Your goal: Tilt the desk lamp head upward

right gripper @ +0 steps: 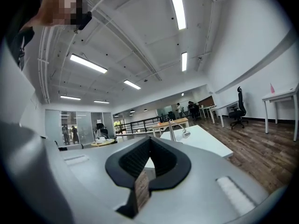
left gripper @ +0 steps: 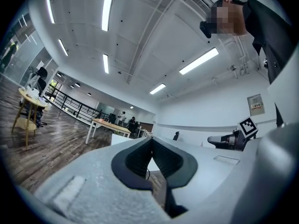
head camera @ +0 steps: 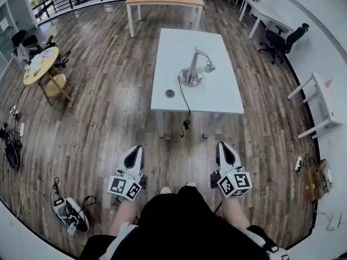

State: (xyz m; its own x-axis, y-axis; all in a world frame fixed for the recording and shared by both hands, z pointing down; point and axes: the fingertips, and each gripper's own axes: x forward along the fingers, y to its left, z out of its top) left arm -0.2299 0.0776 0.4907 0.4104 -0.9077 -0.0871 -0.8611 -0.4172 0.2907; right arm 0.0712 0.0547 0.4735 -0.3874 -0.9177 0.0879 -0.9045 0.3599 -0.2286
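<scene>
The left gripper [head camera: 136,150] is held level at waist height over the wooden floor, its jaws pressed together with nothing between them. Its own view shows only the near corner of the worktop [left gripper: 117,138] past the jaw tips, and no lamp.

The white worktop [head camera: 217,99] stands well ahead of both grippers, with bare floor between. The lamp [head camera: 191,72] sits near its middle. The stem rises from a round base, and the head [head camera: 209,67] hangs off the top toward the right, drooping down toward the worktop. A cable runs from the base to the near edge.

The right gripper [head camera: 225,148] is level too, jaws also closed and empty. In its view the lamp [right gripper: 174,130] shows just right of the jaw tips. The head lies forward and between the two grippers (closer to the right one's line), so the right hand is probably the better placed to reach it.
</scene>
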